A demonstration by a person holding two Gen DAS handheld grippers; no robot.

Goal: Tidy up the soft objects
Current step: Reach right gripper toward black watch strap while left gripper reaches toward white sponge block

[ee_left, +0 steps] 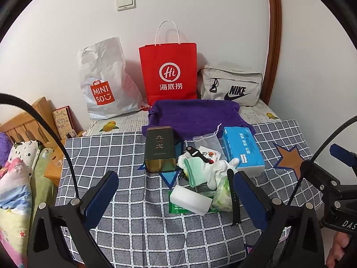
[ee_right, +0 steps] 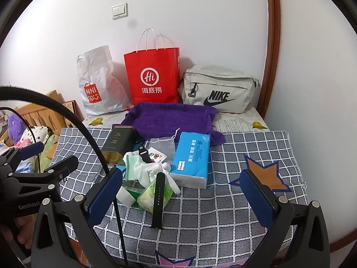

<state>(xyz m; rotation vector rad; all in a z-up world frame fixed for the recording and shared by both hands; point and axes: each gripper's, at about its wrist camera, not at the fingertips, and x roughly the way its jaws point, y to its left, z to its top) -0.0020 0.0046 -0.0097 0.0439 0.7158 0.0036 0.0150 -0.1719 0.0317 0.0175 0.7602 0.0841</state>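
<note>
In the left wrist view the left claw (ee_left: 176,197) gapes wide and empty above the checked cloth (ee_left: 111,156), the white cloth glove (ee_left: 217,170) lying beside a blue tissue pack (ee_left: 243,149). In the right wrist view the right claw (ee_right: 185,193) is spread wide, holding nothing, with the purple knitted towel (ee_right: 171,120) behind the pile.

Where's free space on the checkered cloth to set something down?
Free: left of the dark tin, right of the blue tissue pack around the orange star, and the near strip. Crowded: the middle pile, white sponge to purple towel.
</note>
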